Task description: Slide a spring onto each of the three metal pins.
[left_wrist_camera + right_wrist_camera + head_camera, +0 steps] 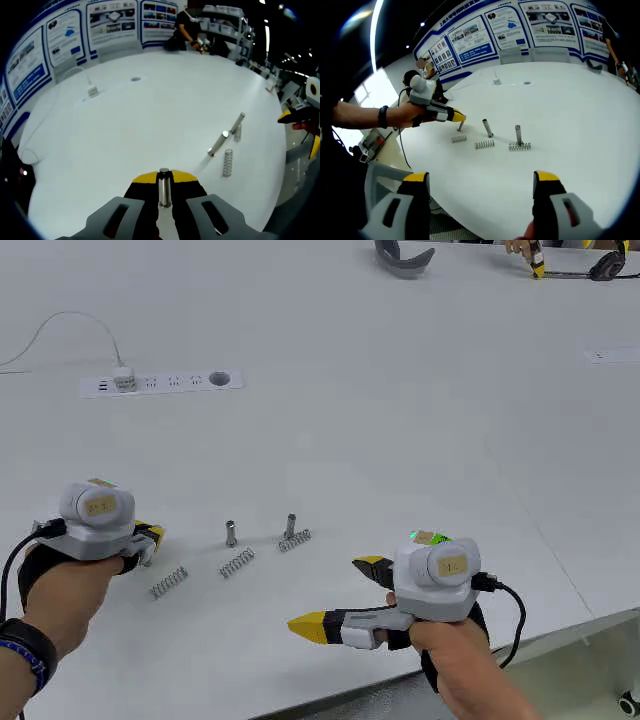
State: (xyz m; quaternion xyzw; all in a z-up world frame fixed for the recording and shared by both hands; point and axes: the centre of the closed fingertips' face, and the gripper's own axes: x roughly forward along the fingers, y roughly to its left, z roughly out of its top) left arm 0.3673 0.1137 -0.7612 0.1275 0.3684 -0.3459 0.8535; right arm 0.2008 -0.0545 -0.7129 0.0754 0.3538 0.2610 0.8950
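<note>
I am holding my left tool [148, 538] low over the tabletop [400, 440], and its jaws are clamping a metal pin [164, 187]. The left gripper view is showing this grip plainly, while in the head view the tool body is covering the pin. Just right of this tool the first spring [169, 582] is lying flat. Next the second pin [231, 533] is standing upright, with the second spring [237, 562] near its foot. Then the third pin [291, 526] is standing with the third spring [294, 540] just beside its base. My right tool [340, 595] is hovering at the near edge, jaws wide apart, as the right gripper view is showing. Far behind, a power strip [160, 382] is lying.
</note>
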